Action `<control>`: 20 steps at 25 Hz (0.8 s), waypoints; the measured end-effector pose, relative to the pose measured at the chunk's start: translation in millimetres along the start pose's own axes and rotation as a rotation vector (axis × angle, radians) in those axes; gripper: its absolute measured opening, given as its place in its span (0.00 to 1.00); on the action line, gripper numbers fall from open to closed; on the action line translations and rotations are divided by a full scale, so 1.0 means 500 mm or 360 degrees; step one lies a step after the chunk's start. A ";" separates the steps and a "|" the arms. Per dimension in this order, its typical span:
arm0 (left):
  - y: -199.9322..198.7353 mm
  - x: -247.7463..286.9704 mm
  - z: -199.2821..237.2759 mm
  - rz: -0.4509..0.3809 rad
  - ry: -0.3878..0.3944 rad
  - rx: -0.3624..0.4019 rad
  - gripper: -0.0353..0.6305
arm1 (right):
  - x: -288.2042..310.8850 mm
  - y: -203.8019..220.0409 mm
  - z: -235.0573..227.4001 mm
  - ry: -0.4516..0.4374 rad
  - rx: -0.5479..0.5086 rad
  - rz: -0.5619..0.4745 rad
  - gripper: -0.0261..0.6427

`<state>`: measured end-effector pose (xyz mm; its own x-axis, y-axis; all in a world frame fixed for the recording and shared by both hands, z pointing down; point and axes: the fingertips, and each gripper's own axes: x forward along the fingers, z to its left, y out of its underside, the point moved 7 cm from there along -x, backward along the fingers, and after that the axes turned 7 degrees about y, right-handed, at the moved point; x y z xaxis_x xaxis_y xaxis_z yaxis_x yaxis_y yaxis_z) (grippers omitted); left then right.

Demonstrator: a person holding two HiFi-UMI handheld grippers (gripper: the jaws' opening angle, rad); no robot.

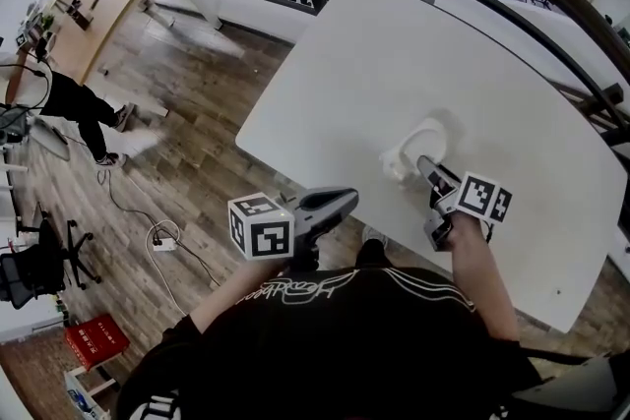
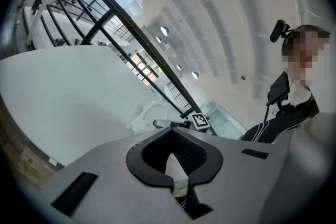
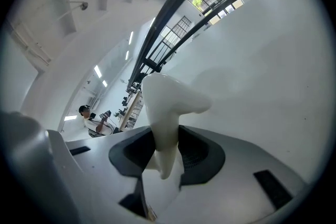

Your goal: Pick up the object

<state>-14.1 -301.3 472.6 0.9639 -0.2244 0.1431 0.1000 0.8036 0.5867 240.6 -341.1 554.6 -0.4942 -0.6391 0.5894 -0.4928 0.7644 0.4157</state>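
- Grip of the right gripper (image 1: 425, 164) is being applied to the white object (image 1: 418, 148); its jaws are being kept moderately apart, with the object's narrow stem being pinched between the two dark pads (image 3: 131, 152).
- In the right gripper view, the white object (image 3: 168, 102) is being seen rising out of the right gripper (image 3: 165, 139), with its broader end flaring to the right above the pads.
- The object is being kept at the table (image 1: 394, 54), on the near right part of the white top, a little in from the near edge; whether it is being lifted clear of the surface cannot be told.
- The left gripper (image 1: 340, 202) is being held at the near edge of the table, to the left of the object and apart from it.
- In the left gripper view, the left gripper (image 2: 173, 157) is being shown with its jaws brought together at the tips and with nothing being held between them.
- Black-and-white square patterns are being displayed on the left marker cube (image 1: 261, 226) and the right marker cube (image 1: 484, 197); no letters are being shown on them.
- White lettering (image 1: 295, 288) is being shown across the person's black shirt (image 1: 325, 349), but it cannot be read.
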 end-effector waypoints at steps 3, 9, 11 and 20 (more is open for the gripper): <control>0.005 -0.015 -0.004 -0.0011 -0.0002 0.0020 0.06 | -0.016 0.011 0.019 -0.0064 -0.0025 -0.0062 0.23; 0.012 -0.045 -0.028 -0.0032 0.0003 0.0079 0.06 | -0.063 0.027 0.076 -0.0237 -0.0061 -0.0191 0.23; 0.016 -0.056 -0.041 -0.0038 0.0006 0.0102 0.06 | -0.083 0.036 0.098 -0.0305 -0.0073 -0.0240 0.23; 0.038 -0.105 -0.141 -0.0076 0.0060 0.0231 0.06 | -0.196 0.093 0.185 -0.0504 -0.0160 -0.0389 0.23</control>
<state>-45.2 -235.2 419.9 0.9678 -0.2375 0.0838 0.1120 0.7038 0.7015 200.0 -250.5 452.1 -0.5751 -0.7854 0.2288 -0.5583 0.5812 0.5920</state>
